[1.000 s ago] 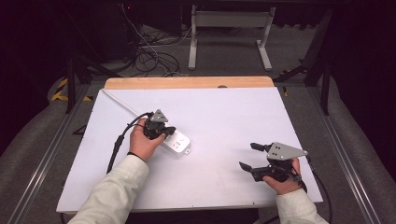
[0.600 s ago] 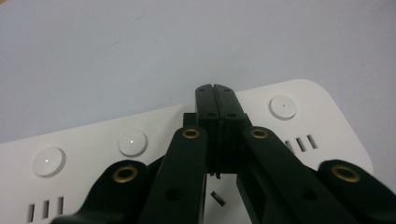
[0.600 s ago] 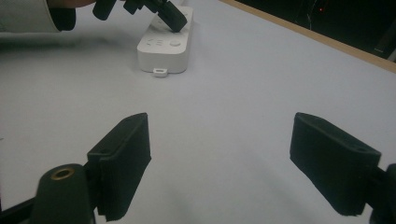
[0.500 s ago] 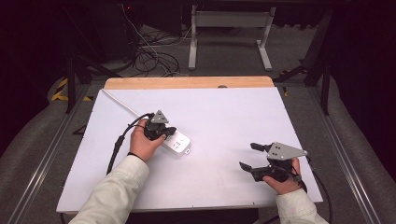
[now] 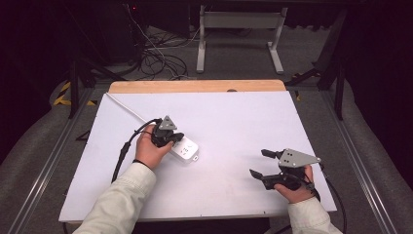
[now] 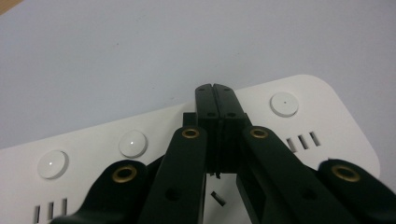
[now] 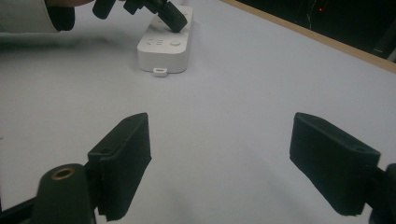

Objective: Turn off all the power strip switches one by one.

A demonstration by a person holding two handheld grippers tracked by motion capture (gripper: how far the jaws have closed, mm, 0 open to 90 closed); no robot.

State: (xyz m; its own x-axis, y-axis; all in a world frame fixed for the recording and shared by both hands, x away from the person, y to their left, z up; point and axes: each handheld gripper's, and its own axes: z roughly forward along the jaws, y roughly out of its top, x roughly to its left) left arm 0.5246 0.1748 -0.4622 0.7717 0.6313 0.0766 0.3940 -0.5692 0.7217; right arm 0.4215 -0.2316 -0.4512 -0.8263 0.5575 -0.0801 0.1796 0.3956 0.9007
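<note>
No change over the last second: left gripper (image 6: 215, 93) pressed together atop white plastic power strip (image 5: 184, 149); right gripper (image 5: 259, 163) spread, well apart.

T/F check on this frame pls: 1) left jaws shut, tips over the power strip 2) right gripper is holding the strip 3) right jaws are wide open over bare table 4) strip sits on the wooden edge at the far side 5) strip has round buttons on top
1) True. The left gripper has its jaws pressed together, tips over the white power strip.
2) False. The right gripper is apart from the strip, off to the side, and holds nothing.
3) True. Its jaws stand wide apart above the white table top.
4) False. The strip lies on the white surface, well short of the wooden edge.
5) True. Several round buttons show on its top face.
</note>
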